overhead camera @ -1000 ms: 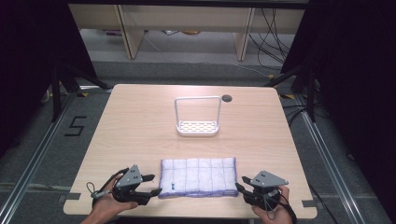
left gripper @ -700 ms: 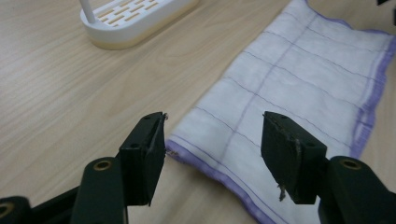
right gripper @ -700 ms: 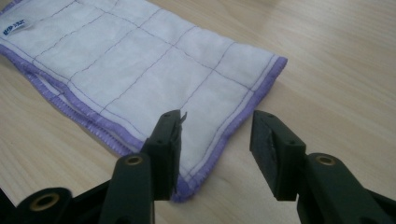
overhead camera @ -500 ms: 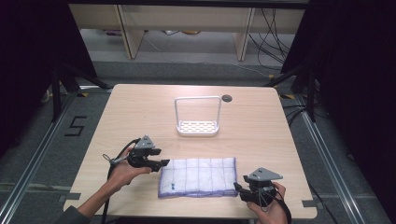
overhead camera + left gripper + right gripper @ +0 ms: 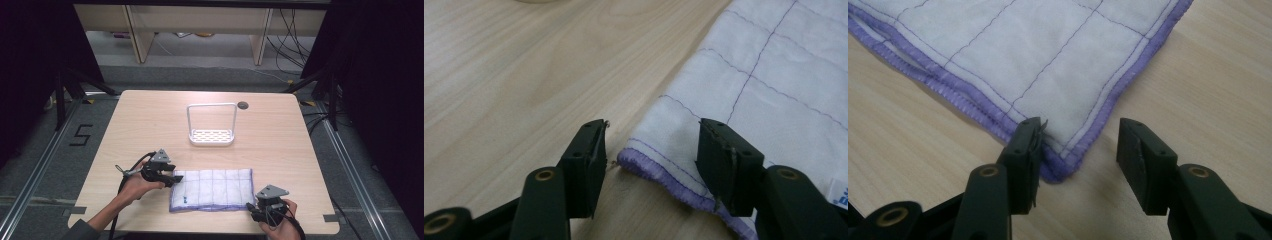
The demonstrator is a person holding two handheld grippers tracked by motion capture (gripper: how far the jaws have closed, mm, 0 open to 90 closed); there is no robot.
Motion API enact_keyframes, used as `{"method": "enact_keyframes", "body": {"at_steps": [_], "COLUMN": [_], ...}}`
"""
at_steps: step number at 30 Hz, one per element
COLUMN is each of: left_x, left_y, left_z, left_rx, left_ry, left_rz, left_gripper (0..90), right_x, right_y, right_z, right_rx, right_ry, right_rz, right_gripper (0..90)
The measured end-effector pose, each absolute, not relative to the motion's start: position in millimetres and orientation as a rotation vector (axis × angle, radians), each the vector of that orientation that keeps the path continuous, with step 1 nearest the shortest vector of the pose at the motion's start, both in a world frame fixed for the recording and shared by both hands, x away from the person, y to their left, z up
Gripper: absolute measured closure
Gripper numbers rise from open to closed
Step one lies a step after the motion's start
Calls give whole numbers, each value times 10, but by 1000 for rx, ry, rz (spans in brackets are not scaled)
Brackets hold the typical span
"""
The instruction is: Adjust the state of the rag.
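We've got the cloth [image 5: 211, 189] lying flat, nearer us than the white rack [image 5: 212, 124]. The left gripper [image 5: 650, 150] has just been closing, jaws apart astride a corner hem; the right gripper [image 5: 1079, 152], jaws apart, straddles another corner. Let's scoop under each hem before pinching — how many layers lie folded there, we can't tell.
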State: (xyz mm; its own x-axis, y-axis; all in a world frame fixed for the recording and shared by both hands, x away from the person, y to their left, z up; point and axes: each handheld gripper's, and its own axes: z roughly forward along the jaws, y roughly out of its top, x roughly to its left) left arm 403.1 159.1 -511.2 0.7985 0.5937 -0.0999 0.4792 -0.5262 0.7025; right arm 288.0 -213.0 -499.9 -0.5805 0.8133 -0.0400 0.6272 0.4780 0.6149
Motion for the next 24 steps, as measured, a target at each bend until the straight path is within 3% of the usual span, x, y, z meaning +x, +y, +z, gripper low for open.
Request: {"method": "enact_keyframes", "body": {"at_steps": [1, 8, 9, 12, 24], "left_x": [4022, 3976, 3954, 3921, 3563], "left_y": [1584, 1575, 1569, 1588, 1767], "left_z": [-5125, -5127, -5120, -5101, -5063], "left_rx": [2214, 2217, 2219, 2245, 2191], "left_ry": [793, 724, 719, 691, 702], "left_rz": [191, 176, 175, 183, 139], "left_gripper": [465, 701, 731, 786, 813], "right_x": [2875, 2861, 2855, 2861, 3091], "right_y": [-2119, -2115, -2105, -2109, -2106], "right_z": [-4994, -4995, -4992, -4995, -4911], "right_rx": [1227, 1207, 1196, 1175, 1100], "right_ry": [2400, 2423, 2443, 2467, 2486], "right_rz": [802, 816, 829, 852, 852], "right_gripper": [542, 647, 715, 796, 845]}}
